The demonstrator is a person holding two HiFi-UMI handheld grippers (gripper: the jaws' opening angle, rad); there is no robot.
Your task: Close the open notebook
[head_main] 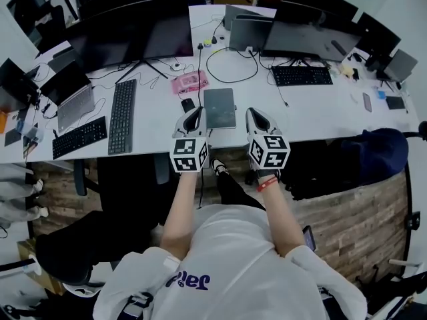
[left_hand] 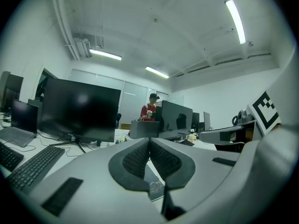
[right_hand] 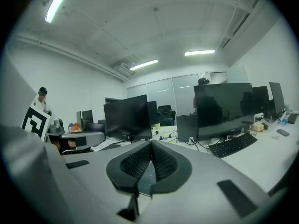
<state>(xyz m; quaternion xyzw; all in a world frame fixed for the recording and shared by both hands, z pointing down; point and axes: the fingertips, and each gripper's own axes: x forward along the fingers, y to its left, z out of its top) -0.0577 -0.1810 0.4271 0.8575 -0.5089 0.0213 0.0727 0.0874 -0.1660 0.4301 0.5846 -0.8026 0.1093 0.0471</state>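
A dark grey notebook (head_main: 219, 108) lies flat on the white desk (head_main: 313, 115) with its cover down, near the front edge. My left gripper (head_main: 196, 112) sits just left of it and my right gripper (head_main: 254, 113) just right of it, both pointing toward the desk's back. In the left gripper view my left gripper (left_hand: 149, 142) is shut, its ribbed pads pressed together with nothing between them, and a corner of the notebook (left_hand: 154, 188) shows below. In the right gripper view my right gripper (right_hand: 151, 144) is likewise shut and holds nothing.
A black keyboard (head_main: 123, 115) lies left of the notebook, a pink object (head_main: 190, 82) and a small black item (head_main: 188, 104) behind it. Monitors (head_main: 130, 32), a laptop (head_main: 70, 100) and cables fill the back. A person in red (left_hand: 149, 109) stands far off.
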